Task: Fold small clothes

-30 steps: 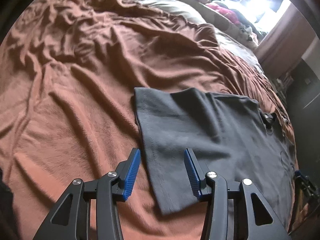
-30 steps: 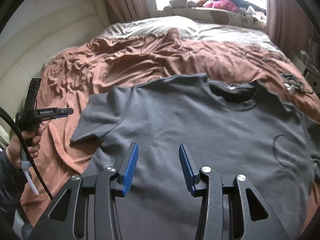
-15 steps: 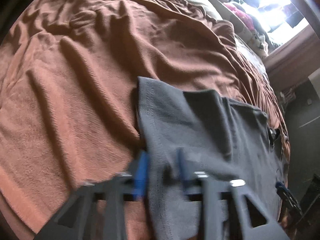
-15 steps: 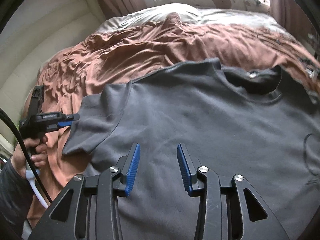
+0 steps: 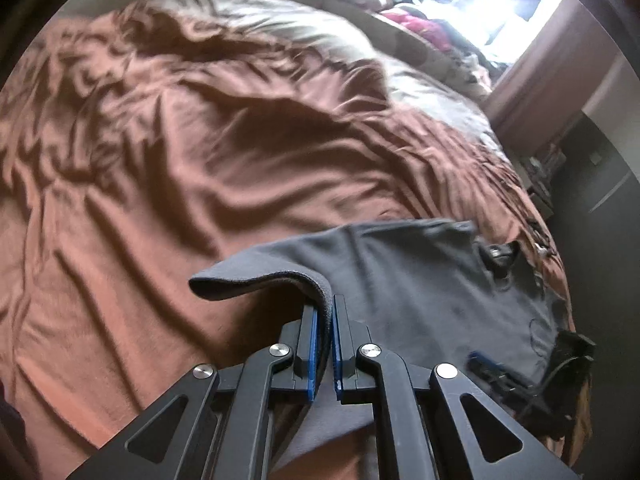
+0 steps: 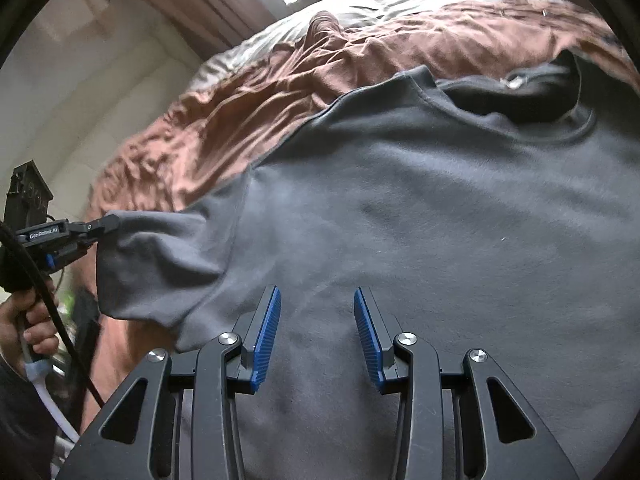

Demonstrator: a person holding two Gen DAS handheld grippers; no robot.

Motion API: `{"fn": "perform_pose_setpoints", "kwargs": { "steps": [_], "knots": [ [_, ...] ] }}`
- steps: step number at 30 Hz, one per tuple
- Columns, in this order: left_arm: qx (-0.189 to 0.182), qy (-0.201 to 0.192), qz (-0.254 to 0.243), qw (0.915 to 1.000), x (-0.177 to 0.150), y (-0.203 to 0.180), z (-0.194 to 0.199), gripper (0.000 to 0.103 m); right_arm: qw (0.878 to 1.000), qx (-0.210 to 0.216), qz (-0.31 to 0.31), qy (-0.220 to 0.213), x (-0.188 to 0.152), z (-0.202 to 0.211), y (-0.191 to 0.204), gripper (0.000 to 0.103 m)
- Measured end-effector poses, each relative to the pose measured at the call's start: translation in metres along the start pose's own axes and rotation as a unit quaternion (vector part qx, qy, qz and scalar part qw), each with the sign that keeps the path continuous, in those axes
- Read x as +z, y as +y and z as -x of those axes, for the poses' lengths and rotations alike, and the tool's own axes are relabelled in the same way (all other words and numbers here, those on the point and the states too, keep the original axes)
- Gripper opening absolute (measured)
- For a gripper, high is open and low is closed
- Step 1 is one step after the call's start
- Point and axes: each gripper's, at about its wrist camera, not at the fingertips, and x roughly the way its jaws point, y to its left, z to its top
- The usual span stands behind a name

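A dark grey T-shirt (image 6: 420, 208) lies spread on a bed, its collar (image 6: 560, 128) toward the far right. My left gripper (image 5: 325, 308) is shut on the edge of the shirt's sleeve (image 5: 272, 276) and holds it lifted off the blanket. In the right wrist view the left gripper (image 6: 106, 222) shows at the far left, pinching the sleeve (image 6: 160, 264). My right gripper (image 6: 317, 300) is open and empty, just above the shirt's body near the armpit. It shows in the left wrist view (image 5: 490, 366) at the lower right.
A rumpled brown blanket (image 5: 180, 160) covers the bed. A pale pillow area (image 5: 288, 32) and a bright window ledge with piled things (image 5: 420, 20) lie at the far end. A dark cabinet (image 5: 600, 200) stands to the right of the bed.
My left gripper went down onto the sleeve edge, shut on it and lifted it. My right gripper moved lower and closer over the shirt, still open.
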Motion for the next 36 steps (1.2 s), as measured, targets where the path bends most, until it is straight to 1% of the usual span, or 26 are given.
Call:
{"fn": "perform_pose_setpoints", "kwargs": {
  "steps": [2, 4, 8, 12, 15, 18, 19, 21, 23, 24, 27, 29, 31, 33, 36],
  "knots": [
    [0.005, -0.003, -0.012, 0.9999, 0.007, -0.016, -0.001, 0.006, 1.0, 0.005, 0.009, 0.01, -0.001, -0.001, -0.001, 0.036],
    [0.002, -0.003, -0.014, 0.9999, 0.011, -0.028, -0.003, 0.006, 1.0, 0.015, 0.014, 0.007, 0.0, 0.003, -0.002, 0.036],
    [-0.002, -0.002, -0.031, 0.9995, 0.015, -0.054, -0.006, 0.006, 0.999, 0.035, -0.012, 0.001, 0.01, 0.014, -0.013, 0.036],
    [-0.015, 0.002, -0.044, 0.9989, 0.014, -0.083, -0.011, 0.006, 0.998, 0.042, -0.035, -0.006, 0.015, 0.022, -0.023, 0.036],
    [-0.031, 0.011, -0.044, 0.9985, 0.008, -0.102, -0.018, 0.006, 0.998, 0.041, -0.045, -0.005, 0.017, 0.025, -0.023, 0.036],
    [-0.042, 0.025, -0.06, 0.997, -0.001, -0.124, -0.027, 0.006, 0.998, 0.028, -0.047, -0.008, 0.02, 0.033, -0.024, 0.036],
    [-0.051, 0.032, -0.063, 0.9962, -0.006, -0.131, -0.031, 0.006, 0.998, 0.024, -0.048, -0.01, 0.021, 0.036, -0.024, 0.036],
    [-0.062, 0.043, -0.061, 0.9953, -0.012, -0.14, -0.038, 0.006, 0.999, 0.001, -0.04, -0.015, 0.024, 0.044, -0.022, 0.042],
    [-0.071, 0.051, -0.058, 0.9945, -0.018, -0.147, -0.044, 0.006, 0.999, -0.011, -0.048, -0.022, 0.025, 0.05, -0.027, 0.059],
    [-0.08, 0.057, -0.056, 0.9936, -0.021, -0.15, -0.047, 0.006, 0.998, -0.011, -0.057, -0.023, 0.026, 0.051, -0.031, 0.061],
    [-0.1, 0.07, -0.053, 0.9911, -0.026, -0.156, -0.049, 0.007, 0.997, -0.013, -0.069, -0.02, 0.026, 0.051, -0.037, 0.061],
    [-0.114, 0.073, -0.053, 0.9894, -0.027, -0.156, -0.046, 0.014, 0.997, -0.006, -0.08, -0.019, 0.026, 0.053, -0.04, 0.061],
    [-0.106, 0.067, -0.054, 0.9906, -0.026, -0.153, -0.042, 0.031, 0.997, -0.004, -0.078, -0.019, 0.026, 0.052, -0.039, 0.061],
    [-0.093, 0.058, -0.053, 0.9926, -0.024, -0.148, -0.039, 0.036, 0.997, -0.001, -0.072, -0.017, 0.025, 0.05, -0.036, 0.061],
    [-0.073, 0.051, -0.044, 0.995, -0.022, -0.131, -0.038, 0.036, 0.998, 0.004, -0.057, -0.007, 0.024, 0.043, -0.032, 0.061]
  ]
}}
